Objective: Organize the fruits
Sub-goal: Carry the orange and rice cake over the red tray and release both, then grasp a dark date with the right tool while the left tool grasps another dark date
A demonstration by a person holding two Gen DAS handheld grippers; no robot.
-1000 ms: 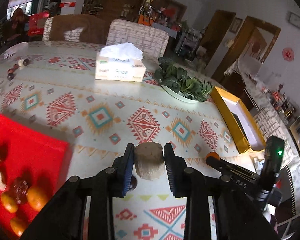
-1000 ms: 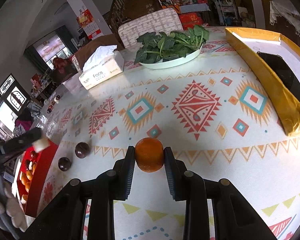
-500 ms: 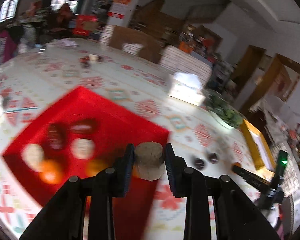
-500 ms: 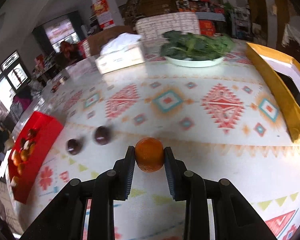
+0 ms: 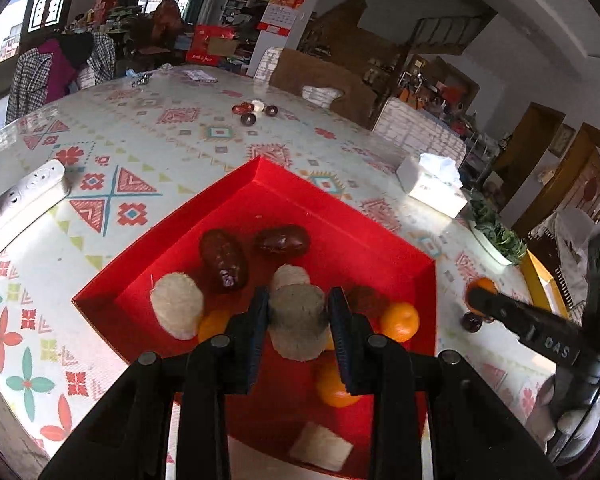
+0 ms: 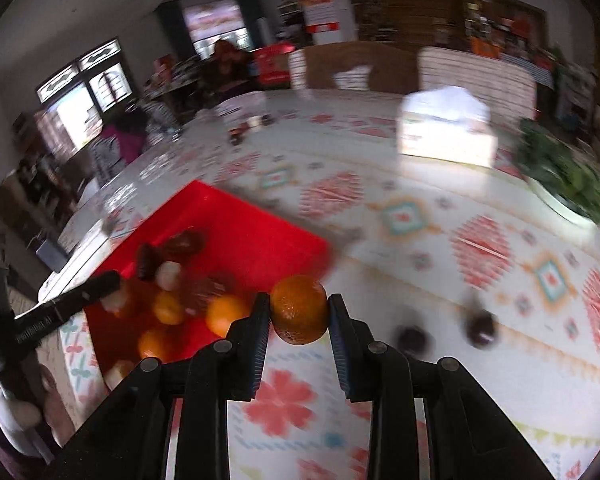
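My left gripper (image 5: 298, 322) is shut on a pale beige round piece (image 5: 298, 326) and holds it over the red tray (image 5: 340, 236). The tray holds two dark red dates (image 5: 224, 258), pale pieces (image 5: 176, 310) and several oranges (image 5: 400, 320). My right gripper (image 6: 299, 314) is shut on an orange (image 6: 299, 308) just right of the red tray (image 6: 252, 236). It also shows in the left wrist view (image 5: 478, 290) at the tray's right. Two dark round fruits (image 6: 480, 326) lie on the table to its right.
A patterned tablecloth (image 5: 140, 148) covers the table. A tissue box (image 6: 444, 128), a plate of greens (image 6: 568, 184), a yellow box (image 5: 540, 284), a white power strip (image 5: 28, 192) and a few small fruits (image 5: 252, 110) at the far side stand around.
My left gripper has swung left with the pale piece to above the red tray. My right gripper has carried the orange left to the tray's edge.
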